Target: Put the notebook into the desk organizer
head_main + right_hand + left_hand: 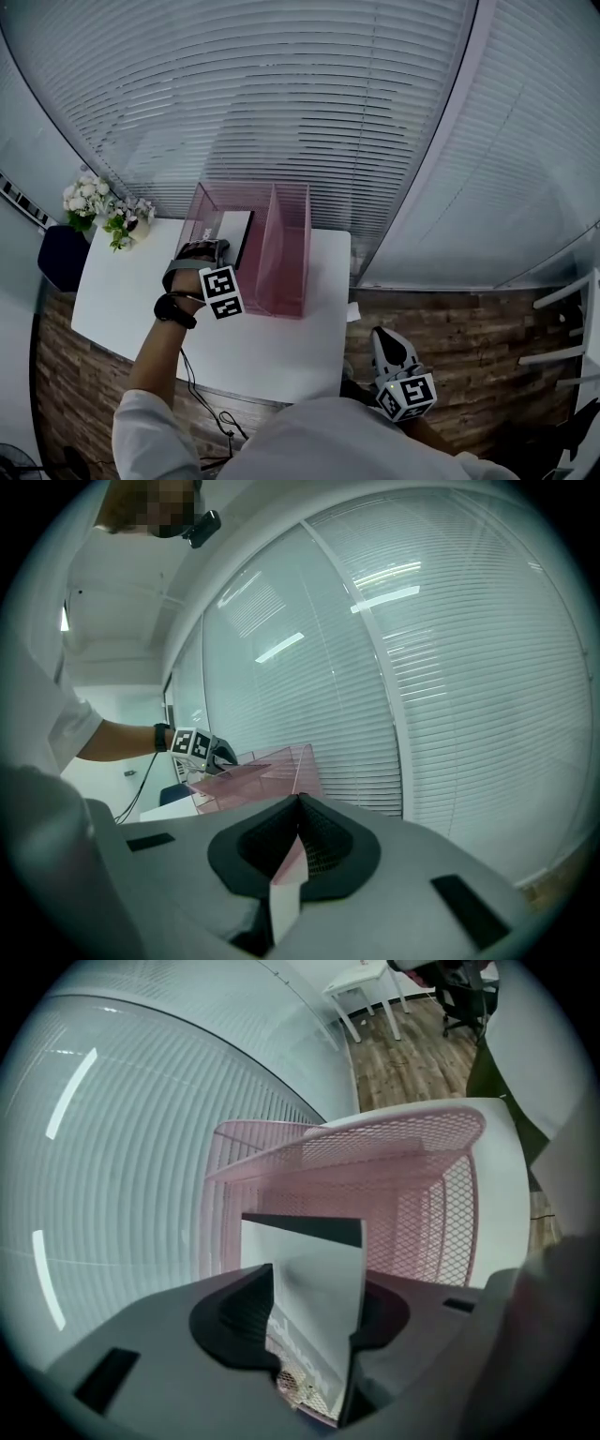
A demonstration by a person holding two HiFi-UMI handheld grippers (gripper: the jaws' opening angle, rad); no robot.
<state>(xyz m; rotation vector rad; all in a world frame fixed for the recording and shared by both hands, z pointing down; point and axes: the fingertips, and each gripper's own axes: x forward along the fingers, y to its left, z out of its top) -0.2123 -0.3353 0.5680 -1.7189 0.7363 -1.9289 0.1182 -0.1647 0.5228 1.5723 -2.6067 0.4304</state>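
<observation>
Head view: a pink mesh desk organizer (292, 281) stands at the far side of a white surface (131, 295), close to the slatted blinds (309, 103). The notebook (231, 234) sits in the organizer's left compartment, left of the middle divider. The left tool (214, 249) is at that compartment's near end, with the person's hand (187, 274) behind it and a dark band (174, 310) on the wrist.

In the left gripper view this tool's jaws stand apart. The notebook's pale cover rises between them at a slant, with a dark strip along its top edge, and the pads are not clamped on it. The mesh walls lie just beyond it.

The right tool (394, 352) hangs low at the near right, off the surface and over the wooden floor (450, 328), well apart from the organizer. In the right gripper view its jaws are drawn together to a thin slit, gripping nothing.

A small bunch of white flowers (98, 211) stands on the far left corner of the surface.
</observation>
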